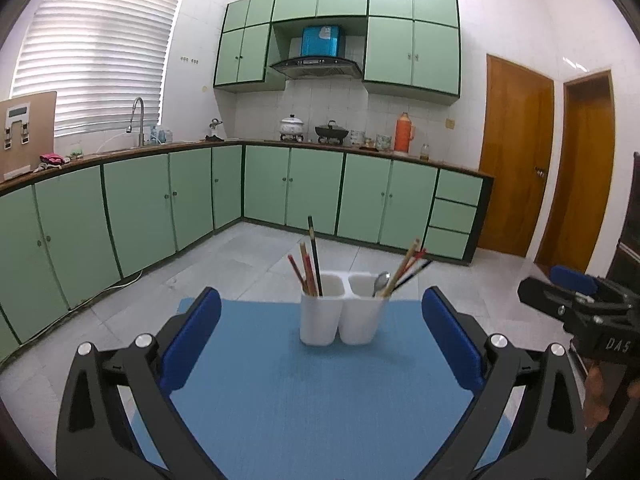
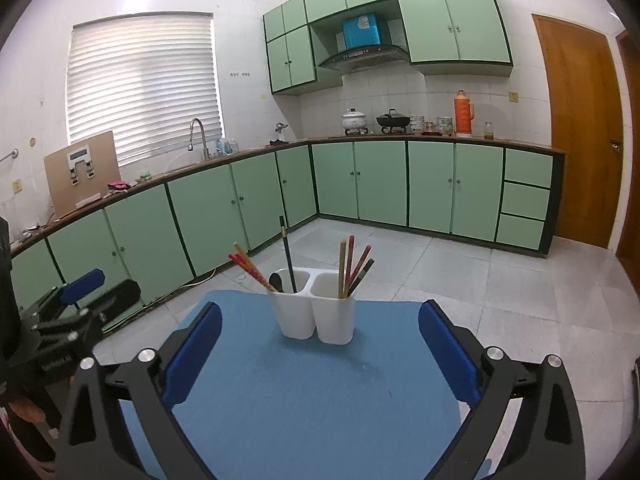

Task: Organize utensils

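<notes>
**Utensils all in the holder; both jaws empty**

Nearest the lens, the left gripper (image 1: 320,336) has its jaws spread wide with nothing between them, over the blue mat (image 1: 320,392) on the bench. The right gripper (image 2: 320,340) is likewise wide open and empty. Beyond, at twelve o'clock, stands the white two-compartment holder (image 1: 344,320). Chopsticks (image 1: 310,268) and a spoon (image 1: 381,282) stand in its compartments. No utensil lies loose on the mat, so the sorting looks finished, or very nearly.
</notes>
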A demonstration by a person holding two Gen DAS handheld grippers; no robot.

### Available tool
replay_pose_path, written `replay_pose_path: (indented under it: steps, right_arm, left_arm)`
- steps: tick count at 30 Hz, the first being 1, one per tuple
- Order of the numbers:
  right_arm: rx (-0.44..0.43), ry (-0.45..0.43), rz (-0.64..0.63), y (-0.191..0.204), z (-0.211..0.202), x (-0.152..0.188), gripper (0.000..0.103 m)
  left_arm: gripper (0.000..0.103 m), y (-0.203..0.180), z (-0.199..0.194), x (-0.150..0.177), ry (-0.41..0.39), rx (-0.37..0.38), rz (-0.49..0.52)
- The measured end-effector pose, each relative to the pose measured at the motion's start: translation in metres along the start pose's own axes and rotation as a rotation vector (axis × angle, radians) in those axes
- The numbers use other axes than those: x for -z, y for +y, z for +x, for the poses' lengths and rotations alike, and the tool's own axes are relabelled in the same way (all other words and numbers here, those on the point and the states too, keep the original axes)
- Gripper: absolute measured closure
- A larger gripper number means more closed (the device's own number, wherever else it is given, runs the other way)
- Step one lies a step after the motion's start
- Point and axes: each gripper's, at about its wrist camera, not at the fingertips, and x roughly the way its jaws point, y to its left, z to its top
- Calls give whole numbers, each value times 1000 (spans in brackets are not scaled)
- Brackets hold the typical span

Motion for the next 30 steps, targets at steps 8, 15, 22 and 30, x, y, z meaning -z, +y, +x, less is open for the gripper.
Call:
replay_pose_path:
  steps: [8,15,22,30]
  right_arm:
    - [1,-5,-2,9,-22,9,6]
    - [-11,-30,-17,19,-47,13,6]
    - [-20,-55,-29,24,-65,10,6]
    - [-23,-76,-48,30,-80,8,6]
  left_arm:
    - [5,-9,-24,6,13,16,7]
    - [6,-19,-50,4,-16,22,11]
    - [6,-23,-68,1,-33,20,19]
    - [6,-23,-81,1,-40,15,28]
